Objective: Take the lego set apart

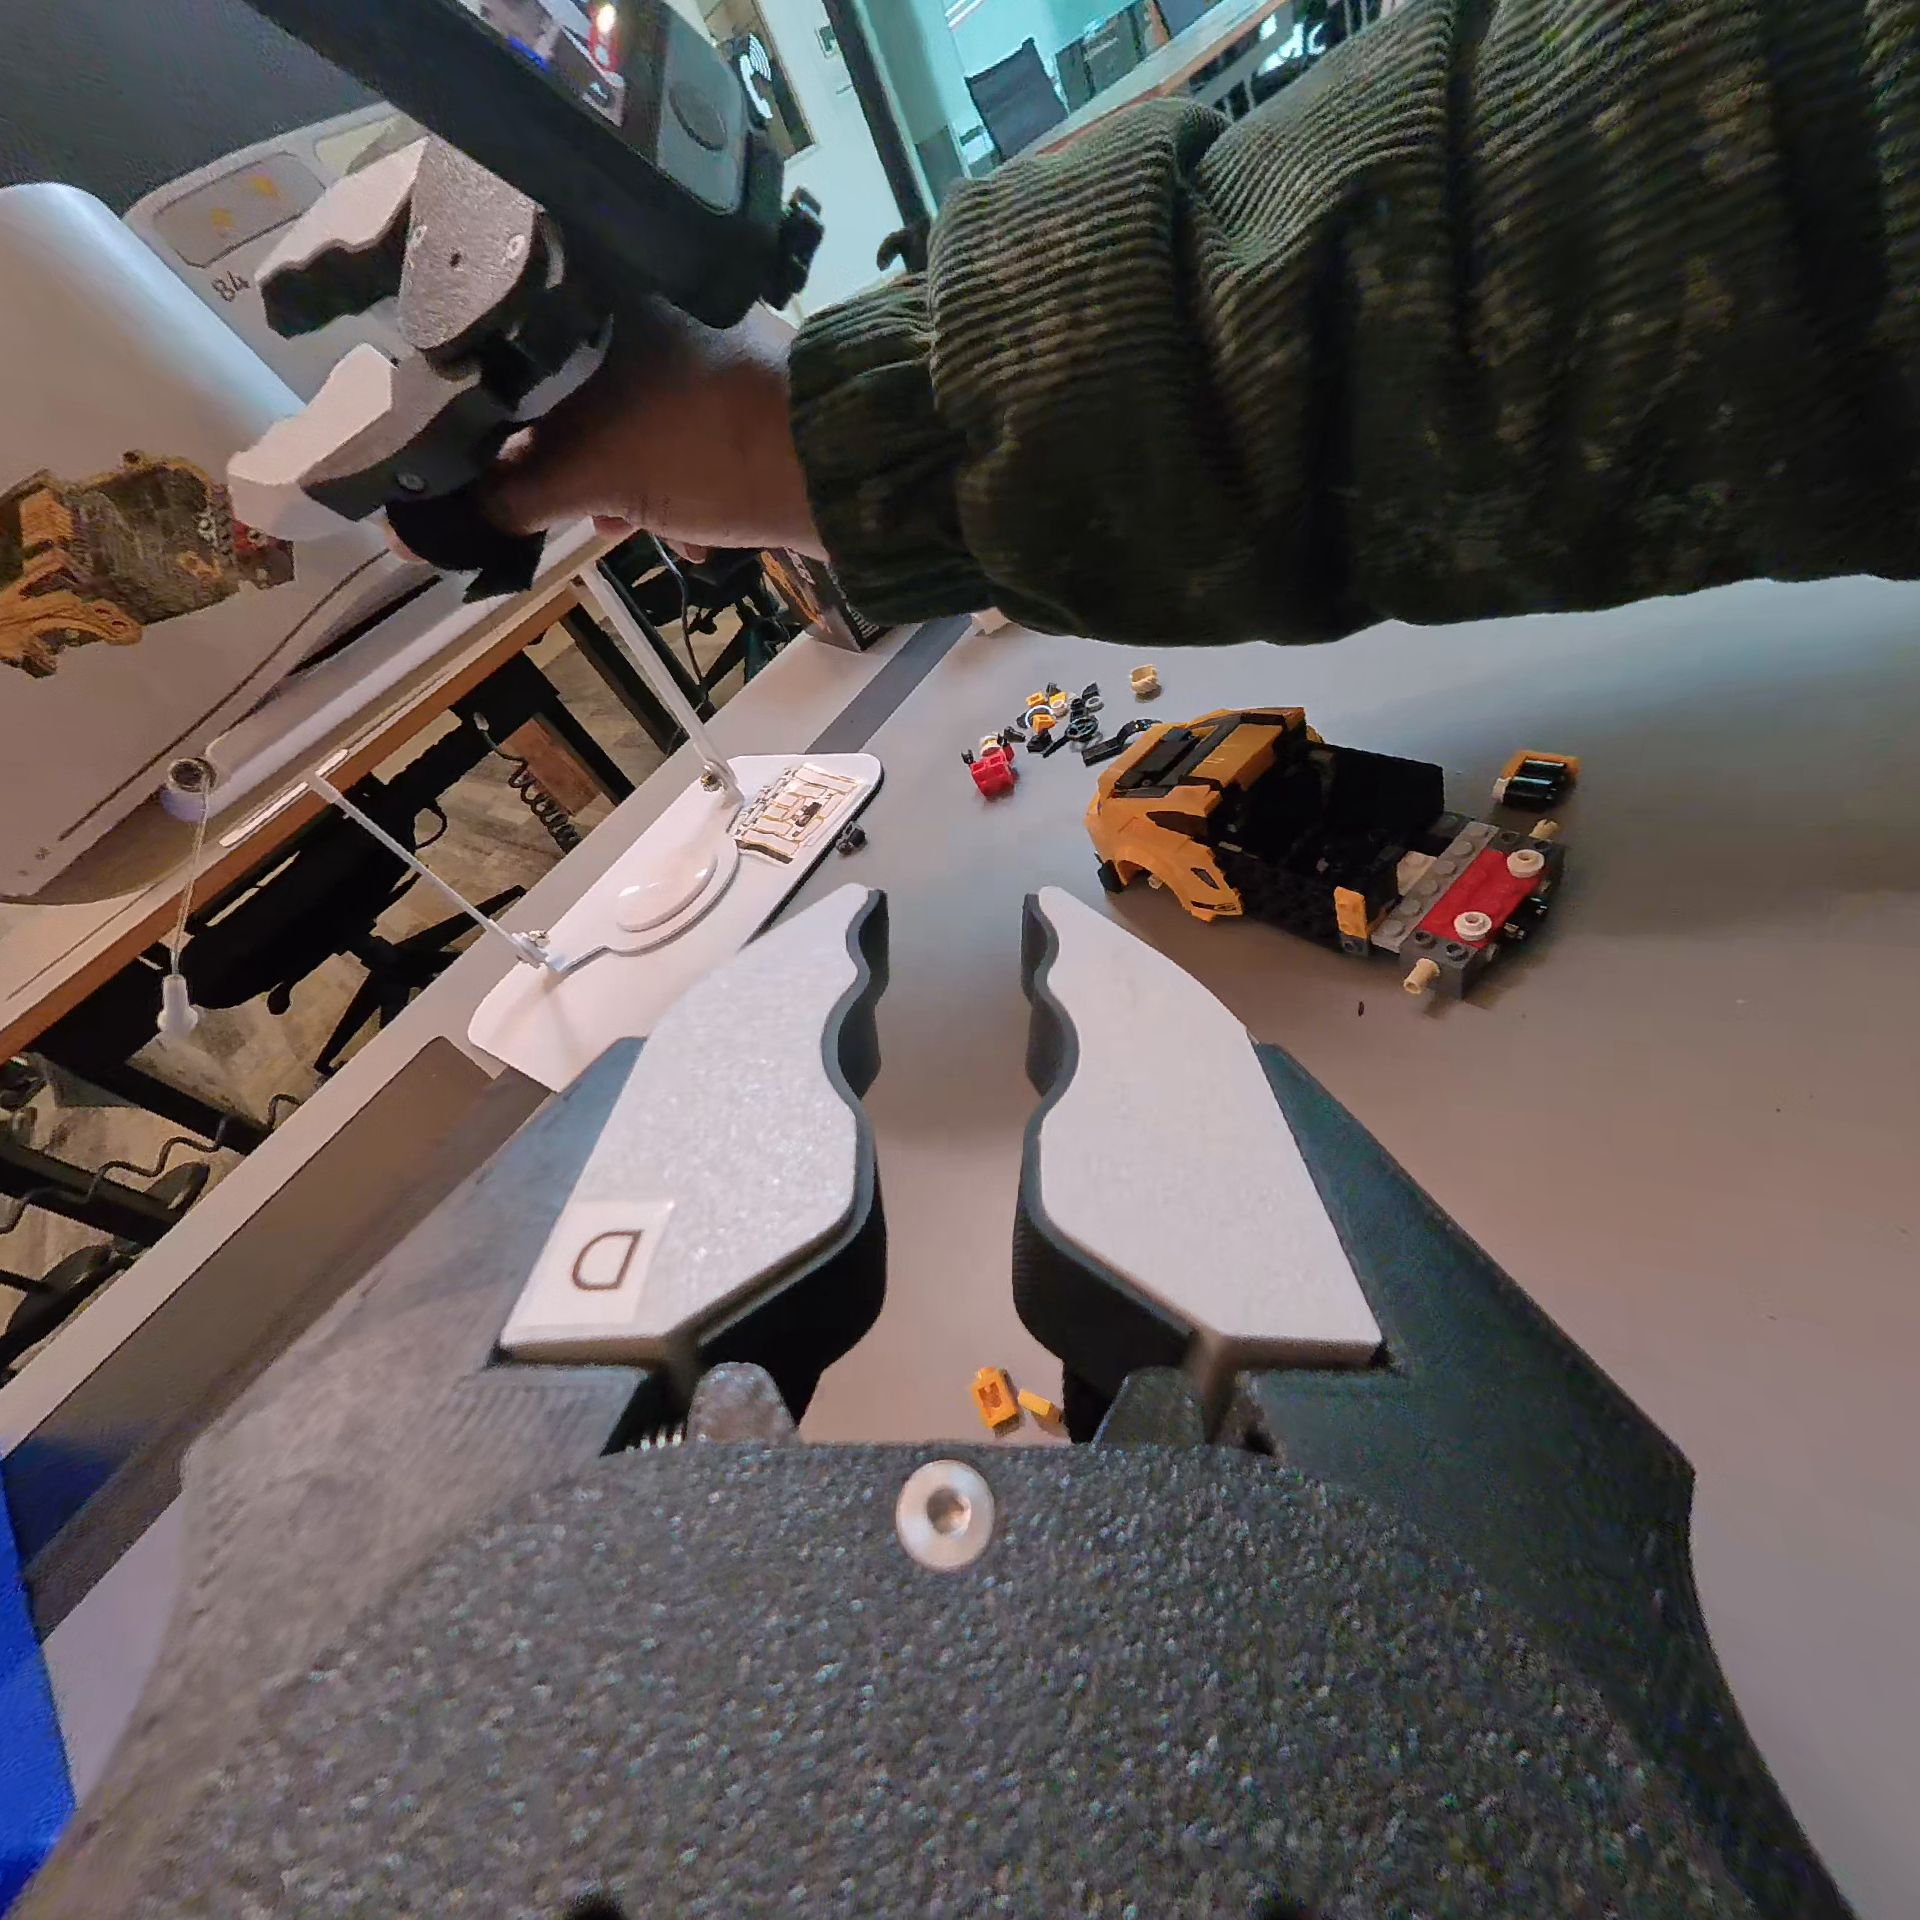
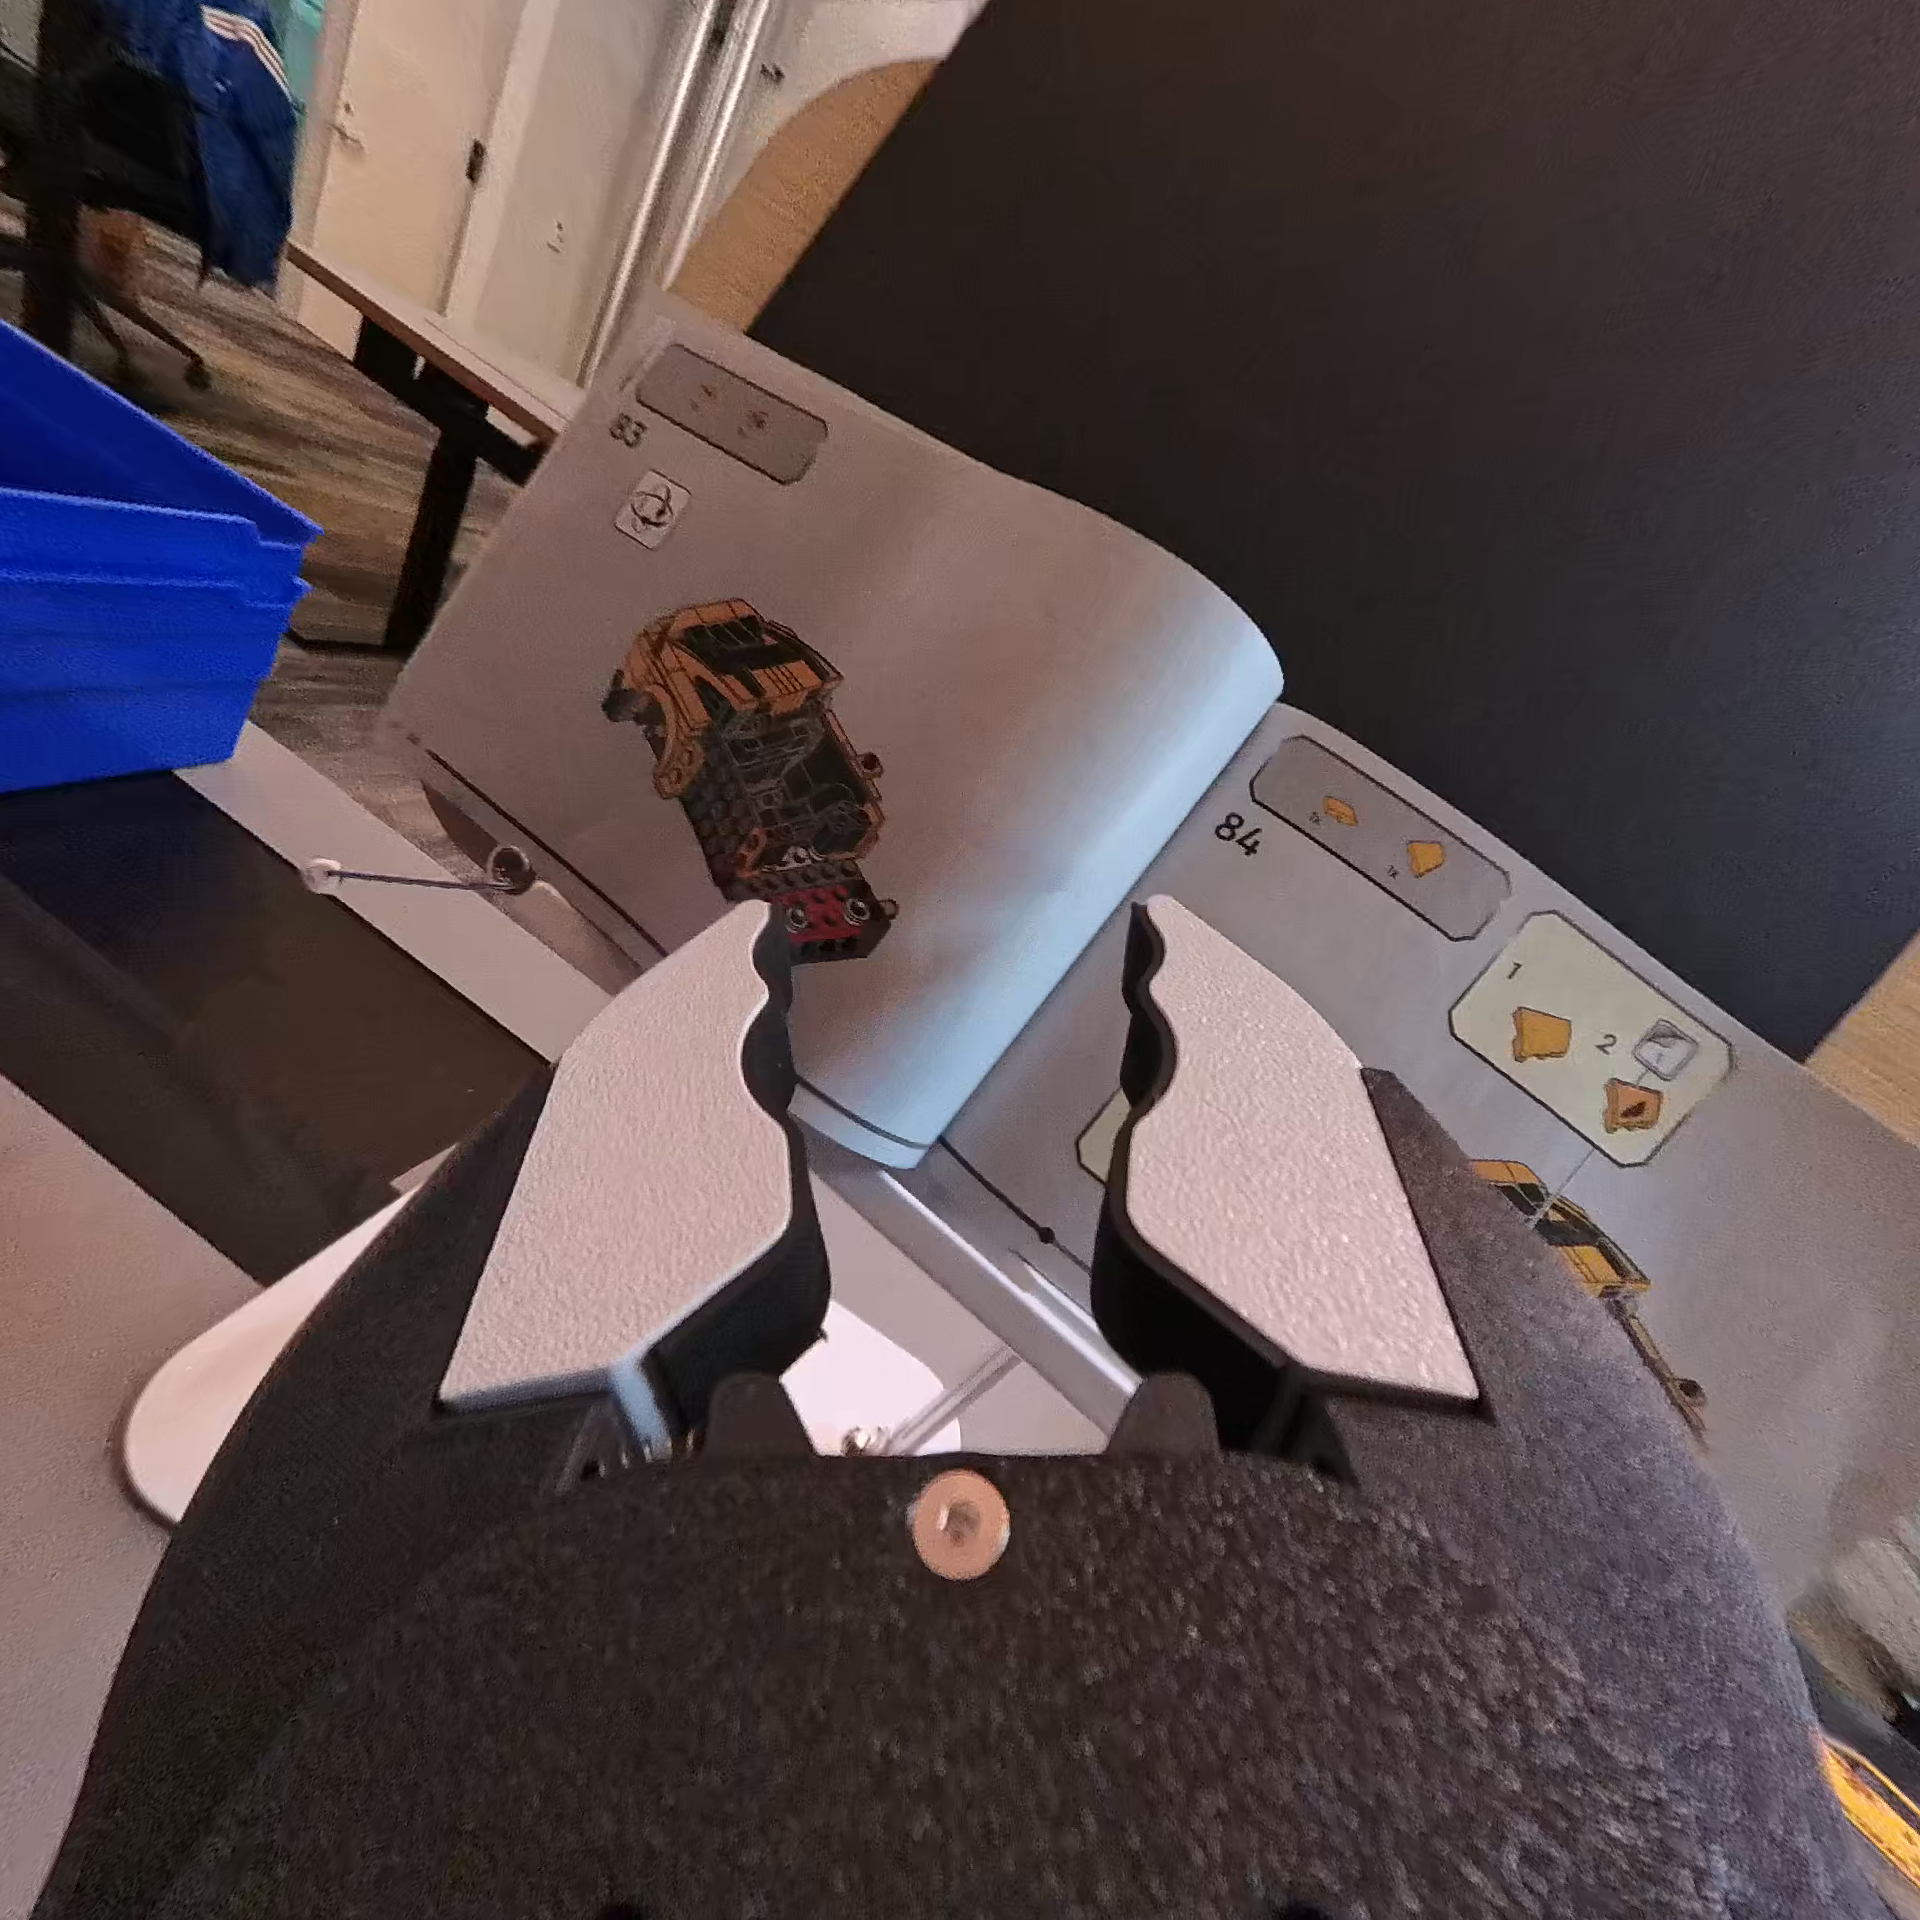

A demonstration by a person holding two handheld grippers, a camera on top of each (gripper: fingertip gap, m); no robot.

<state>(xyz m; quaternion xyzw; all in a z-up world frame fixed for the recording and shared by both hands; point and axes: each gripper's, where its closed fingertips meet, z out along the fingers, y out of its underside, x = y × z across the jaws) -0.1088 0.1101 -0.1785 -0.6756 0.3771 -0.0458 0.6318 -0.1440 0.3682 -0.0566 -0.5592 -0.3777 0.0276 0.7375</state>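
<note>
The partly stripped yellow and black lego car (image 1: 1278, 821) sits on the grey table (image 1: 1558, 1195), its red and grey chassis end bare. Loose small pieces (image 1: 1060, 717), a red piece (image 1: 992, 771) and a black and yellow block (image 1: 1538, 779) lie around it. Two tiny yellow pieces (image 1: 1003, 1392) lie under my left gripper (image 1: 956, 914), which is open, empty and short of the car. My right gripper (image 2: 954, 925) is open and empty at the instruction booklet (image 2: 935, 644), whose page curls over. It also shows in the left wrist view (image 1: 301, 353).
The booklet rests on a white wire stand (image 1: 582, 997) at the table's left edge. A person's hand and green sleeve (image 1: 1351, 343) reach across above the car. Stacked blue bins (image 2: 125, 603) stand left of the booklet. Another desk and chairs lie beyond the edge. There is about 30 centimetres between the tips of the two grippers. Left tips and right tips are each some 25 centimetres from the red piece (image 1: 992, 771).
</note>
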